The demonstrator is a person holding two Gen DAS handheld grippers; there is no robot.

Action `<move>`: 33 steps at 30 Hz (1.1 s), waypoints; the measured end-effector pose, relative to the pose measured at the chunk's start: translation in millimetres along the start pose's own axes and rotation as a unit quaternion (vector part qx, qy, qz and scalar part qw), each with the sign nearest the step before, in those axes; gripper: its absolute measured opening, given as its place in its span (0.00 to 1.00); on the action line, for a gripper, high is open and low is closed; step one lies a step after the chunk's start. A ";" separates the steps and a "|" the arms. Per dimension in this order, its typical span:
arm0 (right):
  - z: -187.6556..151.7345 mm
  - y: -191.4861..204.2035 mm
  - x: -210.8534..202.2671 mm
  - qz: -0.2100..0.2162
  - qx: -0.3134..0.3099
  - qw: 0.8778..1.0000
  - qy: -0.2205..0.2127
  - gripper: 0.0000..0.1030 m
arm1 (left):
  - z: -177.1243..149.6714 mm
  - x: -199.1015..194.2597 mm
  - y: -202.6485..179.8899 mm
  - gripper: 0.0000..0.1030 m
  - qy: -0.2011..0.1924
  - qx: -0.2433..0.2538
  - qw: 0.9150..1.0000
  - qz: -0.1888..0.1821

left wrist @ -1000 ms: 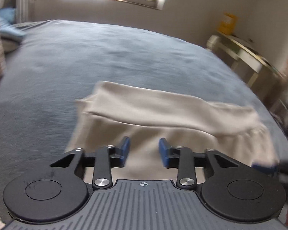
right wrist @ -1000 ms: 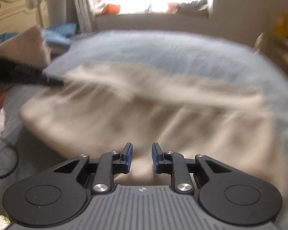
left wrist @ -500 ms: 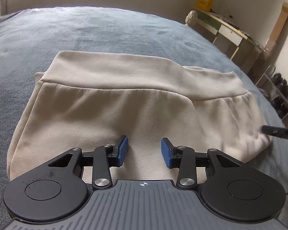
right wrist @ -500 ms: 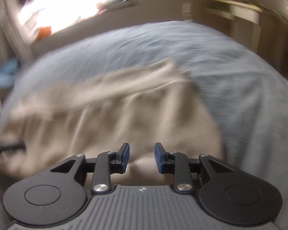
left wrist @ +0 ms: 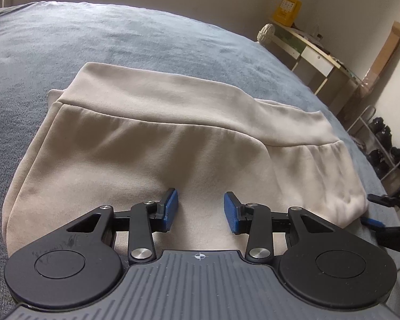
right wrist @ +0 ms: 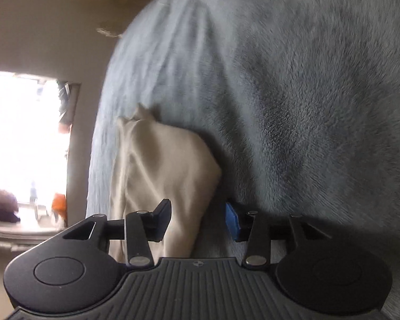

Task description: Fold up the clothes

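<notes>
Left gripper [left wrist: 200,208] jaws released above beige garment [left wrist: 152,144] on bed [left wrist: 120,34]. My right gripper [right wrist: 197,220] jaws opening astride garment corner; risk: catching blanket too.

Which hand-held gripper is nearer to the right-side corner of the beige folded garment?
Right. The right hand-held gripper, jaws opening, straddles that corner of the beige folded garment; the left hand-held gripper hovers over its middle.

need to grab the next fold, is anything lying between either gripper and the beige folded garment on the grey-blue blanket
Nothing visible does. The left gripper hangs open directly over the beige folded garment. The right gripper, rolled sideways with jaws opening, already has the garment's corner between them, on the bare grey-blue blanket.
</notes>
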State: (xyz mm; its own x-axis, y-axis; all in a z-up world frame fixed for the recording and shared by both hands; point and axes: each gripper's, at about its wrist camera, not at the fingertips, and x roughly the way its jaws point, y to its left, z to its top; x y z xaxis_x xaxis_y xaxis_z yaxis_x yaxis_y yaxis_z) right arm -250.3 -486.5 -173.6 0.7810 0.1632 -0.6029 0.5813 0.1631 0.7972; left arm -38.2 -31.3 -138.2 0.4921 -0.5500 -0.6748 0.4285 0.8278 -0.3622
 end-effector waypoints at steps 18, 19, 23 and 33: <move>6.5 -15.1 -31.0 0.038 0.051 0.992 -0.105 0.41 | -0.4 1.6 0.3 0.37 -0.001 0.004 1.000 -0.002; 4.3 -4.0 -39.5 0.030 0.021 0.993 -0.113 0.41 | -0.3 1.5 0.1 0.37 -0.001 0.003 1.000 -0.002; -27.7 68.8 -44.3 0.001 -0.208 0.976 -0.056 0.41 | 0.3 1.2 1.2 0.37 0.000 -0.002 1.000 -0.005; -163.4 156.4 76.9 -0.130 -0.634 0.759 0.070 0.39 | 0.2 1.7 4.0 0.37 -0.001 -0.013 1.000 -0.009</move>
State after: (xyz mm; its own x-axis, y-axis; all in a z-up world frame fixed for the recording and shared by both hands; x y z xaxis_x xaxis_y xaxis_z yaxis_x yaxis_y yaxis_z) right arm -136.6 -289.4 -100.6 0.5938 0.0518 -0.8029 -0.0445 0.9985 0.0315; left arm -35.5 -28.9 -140.7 0.4856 -0.5652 -0.6669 0.4175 0.8202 -0.3911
